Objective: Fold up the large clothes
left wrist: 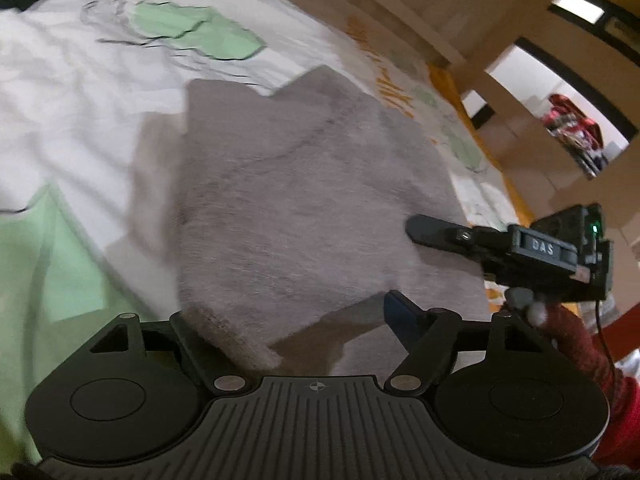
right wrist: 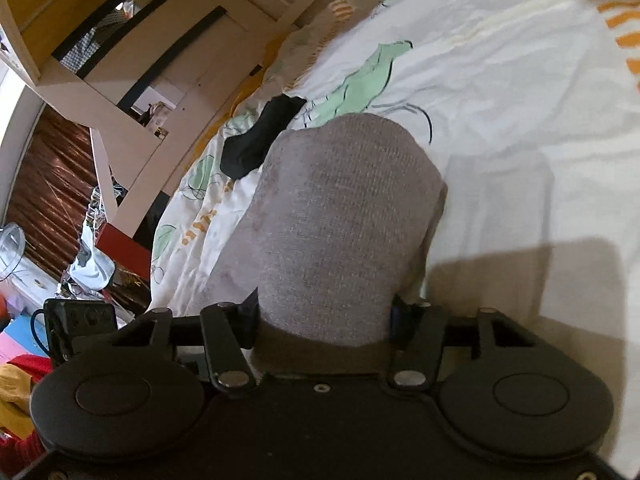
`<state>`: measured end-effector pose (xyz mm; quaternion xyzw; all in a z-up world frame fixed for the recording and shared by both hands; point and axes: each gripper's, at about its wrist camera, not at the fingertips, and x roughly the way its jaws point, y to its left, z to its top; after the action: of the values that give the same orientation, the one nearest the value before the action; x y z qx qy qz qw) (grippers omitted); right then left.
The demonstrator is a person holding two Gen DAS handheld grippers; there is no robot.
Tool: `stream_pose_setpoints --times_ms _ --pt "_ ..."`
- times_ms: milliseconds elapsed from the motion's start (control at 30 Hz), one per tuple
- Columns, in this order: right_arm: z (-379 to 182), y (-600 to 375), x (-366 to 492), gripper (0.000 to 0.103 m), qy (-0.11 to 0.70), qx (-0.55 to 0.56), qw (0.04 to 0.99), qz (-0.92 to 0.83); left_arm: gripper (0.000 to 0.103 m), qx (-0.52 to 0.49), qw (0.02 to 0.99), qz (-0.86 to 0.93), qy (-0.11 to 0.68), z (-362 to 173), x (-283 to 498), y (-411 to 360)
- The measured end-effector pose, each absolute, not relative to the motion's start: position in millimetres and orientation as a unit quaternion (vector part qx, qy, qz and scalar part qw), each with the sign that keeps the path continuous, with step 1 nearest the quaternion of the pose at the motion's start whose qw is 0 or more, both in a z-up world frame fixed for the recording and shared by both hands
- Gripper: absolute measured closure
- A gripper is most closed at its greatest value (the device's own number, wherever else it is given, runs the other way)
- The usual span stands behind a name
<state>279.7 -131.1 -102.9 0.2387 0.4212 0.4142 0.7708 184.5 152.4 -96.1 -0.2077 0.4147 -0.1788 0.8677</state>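
A grey knit garment [left wrist: 304, 200] lies on a white bedsheet with green patches [left wrist: 60, 112]. My left gripper [left wrist: 288, 332] is at its near edge, jaws wide apart, with the ribbed hem lying between the fingers. My right gripper [right wrist: 324, 316] has its fingers against both sides of a bunched fold of the same grey garment [right wrist: 336, 216], which rises over the jaws. The right gripper also shows in the left wrist view [left wrist: 416, 228], resting on the garment's right side.
A black piece of clothing [right wrist: 260, 136] lies on the sheet beyond the grey one. A wooden bed frame [right wrist: 132, 80] runs along the far side. Clutter and a red item [left wrist: 576, 128] sit off the bed. The sheet stretches to the right [right wrist: 520, 120].
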Motion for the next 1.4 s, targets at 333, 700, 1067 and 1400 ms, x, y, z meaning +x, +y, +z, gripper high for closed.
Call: stream_pose_setpoints --times_ms 333,700,1067,1400 --pt "-75 -214 309 0.041 0.411 0.22 0.816 0.343 0.03 -0.187 0.854 -0.252 0.414 -99 243 55" --pt "-70 -250 298 0.011 0.392 0.182 0.874 0.221 0.03 -0.125 0.912 -0.124 0.37 -82 212 48" --pt "2 -225 209 0.0 0.29 0.085 0.942 0.146 0.028 0.019 0.94 0.073 0.333 -14 166 13" --pt "10 -222 152 0.0 0.303 0.094 0.941 0.119 0.028 -0.015 0.936 0.05 0.349 -10 133 0"
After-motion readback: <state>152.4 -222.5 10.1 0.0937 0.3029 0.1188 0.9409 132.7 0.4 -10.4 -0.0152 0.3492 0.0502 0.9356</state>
